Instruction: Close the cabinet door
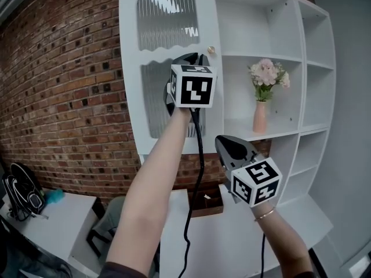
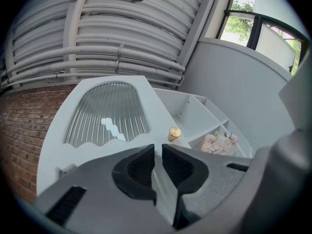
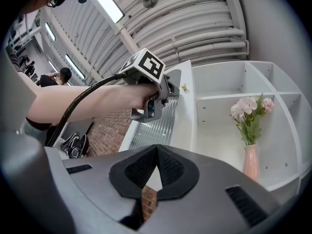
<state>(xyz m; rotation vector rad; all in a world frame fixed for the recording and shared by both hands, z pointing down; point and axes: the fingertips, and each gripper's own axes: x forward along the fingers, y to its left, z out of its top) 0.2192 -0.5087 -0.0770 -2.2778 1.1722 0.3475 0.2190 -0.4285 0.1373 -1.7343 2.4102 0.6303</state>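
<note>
The white cabinet door point(image 1: 130, 51) with ribbed glass panels and a small gold knob point(image 1: 211, 50) stands swung open, in front of the brick wall. My left gripper point(image 1: 188, 58) is raised against the door's face by the lower glass panel, left of the knob. In the left gripper view its jaws point(image 2: 158, 150) stand a narrow gap apart, and only the door's white face and the knob point(image 2: 174, 133) show beyond them. My right gripper point(image 1: 223, 141) hangs lower, below the open shelf, its pads point(image 3: 156, 150) meeting at the tips with nothing held.
Open white shelves point(image 1: 272, 57) lie right of the door, and a pink vase of flowers point(image 1: 259, 117) stands on one. A brown box point(image 1: 207, 200) sits below the cabinet. A white desk point(image 1: 58, 219) with a dark bag point(image 1: 20, 193) is at lower left.
</note>
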